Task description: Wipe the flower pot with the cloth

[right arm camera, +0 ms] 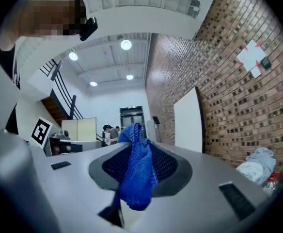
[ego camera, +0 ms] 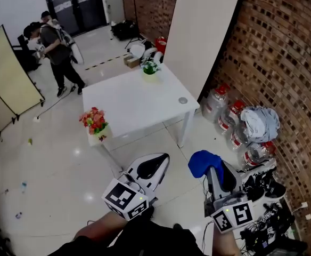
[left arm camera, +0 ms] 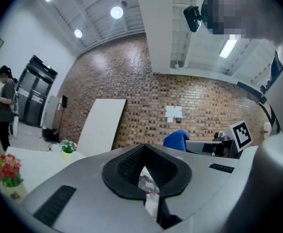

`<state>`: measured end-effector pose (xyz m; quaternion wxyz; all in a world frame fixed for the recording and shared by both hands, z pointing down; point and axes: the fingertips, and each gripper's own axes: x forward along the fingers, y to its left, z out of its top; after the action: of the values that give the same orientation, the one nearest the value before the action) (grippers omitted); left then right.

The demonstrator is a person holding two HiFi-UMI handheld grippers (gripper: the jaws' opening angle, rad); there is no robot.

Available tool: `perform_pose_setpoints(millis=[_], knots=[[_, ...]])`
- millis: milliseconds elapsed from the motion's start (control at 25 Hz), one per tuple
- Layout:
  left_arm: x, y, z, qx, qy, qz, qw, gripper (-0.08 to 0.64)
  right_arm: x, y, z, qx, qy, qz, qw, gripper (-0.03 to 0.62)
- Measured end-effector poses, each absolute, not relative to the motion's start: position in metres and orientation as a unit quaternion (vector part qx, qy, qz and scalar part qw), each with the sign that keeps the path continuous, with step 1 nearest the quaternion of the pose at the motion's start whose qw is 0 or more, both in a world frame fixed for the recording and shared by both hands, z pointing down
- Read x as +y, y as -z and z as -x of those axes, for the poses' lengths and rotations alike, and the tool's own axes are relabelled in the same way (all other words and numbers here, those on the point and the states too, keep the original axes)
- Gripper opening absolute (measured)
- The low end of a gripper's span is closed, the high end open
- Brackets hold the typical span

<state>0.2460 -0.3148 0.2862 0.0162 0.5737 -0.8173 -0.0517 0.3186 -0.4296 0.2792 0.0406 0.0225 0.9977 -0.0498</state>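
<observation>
On the near-left corner of the white table (ego camera: 139, 103) stands a pot of red flowers (ego camera: 95, 124), which also shows at the left edge of the left gripper view (left arm camera: 7, 173). A smaller pot with white flowers (ego camera: 150, 68) stands at the table's far edge (left arm camera: 67, 151). My left gripper (ego camera: 156, 163) hangs in front of the table, well short of both pots; its jaws (left arm camera: 146, 178) are shut with nothing between them. To its right, my right gripper (ego camera: 213, 170) is shut on a blue cloth (ego camera: 202, 162), which hangs bunched from the jaws (right arm camera: 139, 171).
A small round grey object (ego camera: 182, 100) lies near the table's right edge. Water bottles (ego camera: 226, 111) and a grey bundle (ego camera: 260, 122) line the brick wall on the right. Cables and gear (ego camera: 264, 196) lie at lower right. People (ego camera: 57, 44) stand by a yellow screen (ego camera: 9, 73).
</observation>
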Motion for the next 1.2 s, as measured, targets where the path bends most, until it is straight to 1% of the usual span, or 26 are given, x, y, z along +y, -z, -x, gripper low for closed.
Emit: perform_pose_setpoints(millis=[160, 320, 560, 840, 1080, 1200], knots=[[-0.295, -0.299, -0.271, -0.866, 0.060, -0.496, 0.030, -0.003, -0.413, -0.286, -0.326, 0.991, 0.048, -0.120, 0.030, 0.098], [-0.280, -0.311, -0.315, -0.895, 0.053, -0.441, 0.038, -0.003, -0.399, -0.304, -0.339, 0.980, 0.064, -0.190, 0.011, 0.098], [-0.213, -0.299, -0.353, -0.938, 0.036, -0.343, 0.028, -0.003, -0.354, -0.297, -0.355, 0.964, 0.042, -0.262, 0.019, 0.098], [-0.160, -0.277, -0.399, -0.957, 0.034, -0.288, 0.012, -0.003, -0.303, -0.273, -0.366, 0.945, 0.075, -0.316, 0.027, 0.098], [-0.116, -0.277, -0.413, -0.963, 0.066, -0.261, 0.002, -0.003, -0.257, -0.264, -0.380, 0.939, 0.034, -0.340, 0.037, 0.098], [-0.103, -0.273, -0.415, -0.965, 0.056, -0.255, -0.006, -0.003, -0.245, -0.265, -0.387, 0.940, 0.029, -0.339, 0.030, 0.098]])
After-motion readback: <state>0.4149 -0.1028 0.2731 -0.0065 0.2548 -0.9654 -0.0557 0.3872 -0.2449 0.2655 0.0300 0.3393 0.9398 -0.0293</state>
